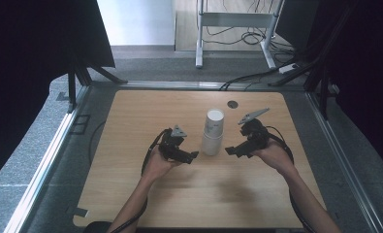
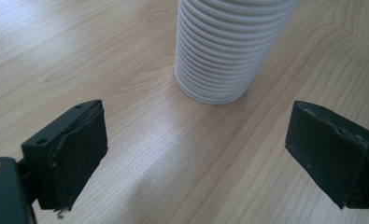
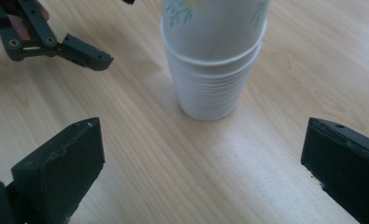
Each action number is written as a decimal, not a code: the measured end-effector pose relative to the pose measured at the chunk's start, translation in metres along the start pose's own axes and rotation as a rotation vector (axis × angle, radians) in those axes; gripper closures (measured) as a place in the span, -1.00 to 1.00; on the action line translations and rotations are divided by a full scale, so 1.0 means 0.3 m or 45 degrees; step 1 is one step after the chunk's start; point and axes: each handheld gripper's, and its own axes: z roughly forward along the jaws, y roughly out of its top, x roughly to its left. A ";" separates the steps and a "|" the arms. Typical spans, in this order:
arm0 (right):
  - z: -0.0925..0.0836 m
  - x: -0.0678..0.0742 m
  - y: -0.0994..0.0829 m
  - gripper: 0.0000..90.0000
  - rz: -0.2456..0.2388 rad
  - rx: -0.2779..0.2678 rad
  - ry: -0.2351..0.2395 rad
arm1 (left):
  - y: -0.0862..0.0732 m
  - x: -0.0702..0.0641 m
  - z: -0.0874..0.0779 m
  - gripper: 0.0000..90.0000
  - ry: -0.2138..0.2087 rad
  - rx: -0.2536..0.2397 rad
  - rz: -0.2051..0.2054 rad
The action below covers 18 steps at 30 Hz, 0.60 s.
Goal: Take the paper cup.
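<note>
A stack of white paper cups stands upside down near the middle of the wooden table, with one upright cup sitting on top. My left gripper hovers just left of the stack's base, jaws open and nothing between them. My right gripper is just right of the stack, also open and empty. In the left gripper view the ribbed rims of the stack rise ahead of the jaws. The right gripper view has the stack ahead, with a faint green print on the top cup, and the left gripper beyond.
A small dark round grommet sits in the table near its far edge. Black curtains hang on both sides. Beyond the table stand a white desk frame and loose cables on the floor.
</note>
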 end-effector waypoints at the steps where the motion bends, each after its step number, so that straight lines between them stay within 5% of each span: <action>1: -0.001 -0.004 0.004 -1.00 -0.003 0.001 0.002 | 0.003 0.002 0.000 -0.88 -0.004 -0.001 0.002; 18: -0.008 -0.043 0.089 -0.98 -0.032 0.076 0.027 | 0.091 -0.012 0.036 -1.00 -0.054 -0.010 0.085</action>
